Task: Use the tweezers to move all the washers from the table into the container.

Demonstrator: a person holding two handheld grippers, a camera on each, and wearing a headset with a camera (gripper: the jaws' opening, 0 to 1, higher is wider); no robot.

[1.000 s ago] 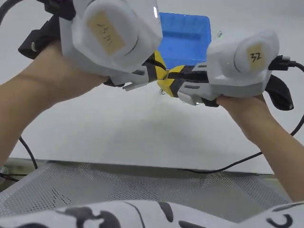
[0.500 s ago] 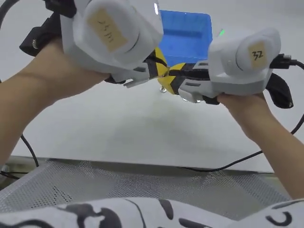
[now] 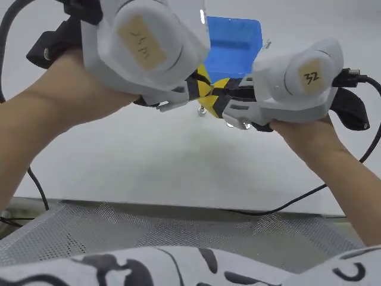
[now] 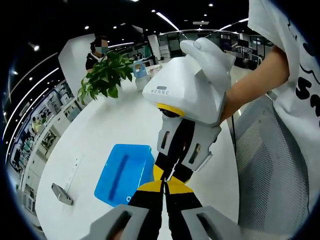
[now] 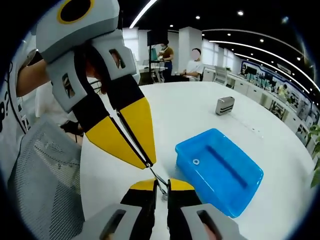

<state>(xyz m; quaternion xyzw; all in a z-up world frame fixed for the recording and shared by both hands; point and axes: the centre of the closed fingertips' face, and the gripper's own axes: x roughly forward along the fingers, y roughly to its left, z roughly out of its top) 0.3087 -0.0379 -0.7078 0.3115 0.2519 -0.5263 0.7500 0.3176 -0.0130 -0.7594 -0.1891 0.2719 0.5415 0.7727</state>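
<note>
The tweezers [image 5: 156, 176] are clamped by the left hand-held gripper [image 5: 149, 163], their tips pinched in the narrowly closed right hand-held gripper [image 5: 162, 190]. 1 washer [image 5: 196, 161] is seen inside the blue container [image 5: 227, 175] on the bench [image 5: 200, 107].

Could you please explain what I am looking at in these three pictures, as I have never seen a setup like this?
There is no robot here. A person holds a white hand tool in each hand, each ending in two yellow-and-black jaws. The head view comes from a camera on the person's head, looking down at both tools over a white table. The two round pictures come from cameras riding on the tools, each looking along its own jaws. In the right gripper view, the left gripper comes in from the upper left, shut on thin metal tweezers. Their tips reach between the jaws of the right gripper; whether those press them I cannot tell. On the table stand a blue container, with one washer inside, and a small grey box.
</note>
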